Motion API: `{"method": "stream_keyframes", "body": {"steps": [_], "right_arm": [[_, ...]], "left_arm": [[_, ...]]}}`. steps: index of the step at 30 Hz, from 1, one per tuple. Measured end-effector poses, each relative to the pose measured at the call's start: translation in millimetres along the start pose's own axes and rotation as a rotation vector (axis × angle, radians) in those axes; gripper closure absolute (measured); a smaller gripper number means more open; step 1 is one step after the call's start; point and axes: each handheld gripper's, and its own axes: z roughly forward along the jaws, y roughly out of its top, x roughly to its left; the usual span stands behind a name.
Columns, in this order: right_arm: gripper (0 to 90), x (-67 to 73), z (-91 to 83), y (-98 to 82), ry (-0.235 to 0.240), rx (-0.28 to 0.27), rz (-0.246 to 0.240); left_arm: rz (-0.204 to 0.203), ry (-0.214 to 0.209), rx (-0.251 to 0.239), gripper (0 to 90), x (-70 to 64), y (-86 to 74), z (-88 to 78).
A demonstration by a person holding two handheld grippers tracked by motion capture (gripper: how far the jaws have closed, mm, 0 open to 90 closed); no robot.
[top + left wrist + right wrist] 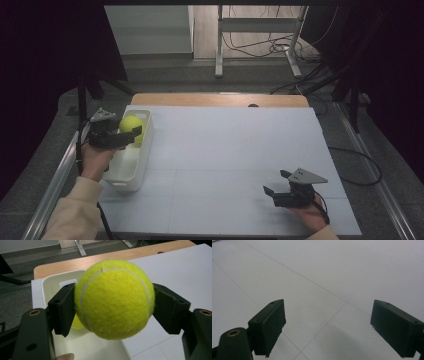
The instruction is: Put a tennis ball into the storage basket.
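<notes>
Near the left edge of the white tabletop [240, 150], a person's left gripper [131, 134] grasps a yellow tennis ball [131, 125], both pads pressed against its sides. It holds the ball over the far end of a white bin [131, 172] that lies along that edge. Another yellow ball [76, 323] peeks out below inside the bin. Toward the near right corner, the right gripper [278, 182] rests released, jaws apart over bare tabletop.

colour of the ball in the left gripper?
Yellow-green with a white seam, on the ball; clearest in the left gripper view.
</notes>
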Motion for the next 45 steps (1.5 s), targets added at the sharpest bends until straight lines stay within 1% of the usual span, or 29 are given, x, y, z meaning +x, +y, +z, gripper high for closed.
{"method": "stream_keyframes", "body": {"steps": [5,13,24,28,34,36,37,45], "right_arm": [[13.1,0.0,0.0,0.0,-0.001,0.000,-0.001],[13.1,0.0,0.3,-0.1,-0.001,0.001,-0.003],[13.1,-0.1,0.5,-0.2,-0.001,0.004,-0.003],[13.1,-0.1,0.7,-0.2,0.000,0.006,-0.004],[13.1,0.0,0.8,-0.3,-0.001,0.007,-0.004],[13.1,0.0,0.8,-0.3,-0.001,0.007,-0.004],[13.1,-0.1,0.8,-0.3,-0.001,0.007,-0.004],[13.1,0.0,1.1,-0.3,-0.001,0.011,-0.005]], "left_arm": [[-0.001,0.013,0.015,26.5,3.1,-1.6,2.3],[-0.006,0.032,0.055,26.4,9.3,-3.9,10.8],[-0.027,0.050,0.110,26.4,17.7,-8.0,20.1],[-0.027,0.053,0.130,26.4,18.6,-8.8,22.2],[-0.015,0.060,0.167,26.4,18.4,-11.1,26.8],[-0.012,0.063,0.172,26.4,18.3,-11.4,27.3],[-0.012,0.064,0.183,26.4,18.6,-11.6,28.7],[-0.009,0.068,0.201,26.3,18.0,-12.0,30.9]]}}
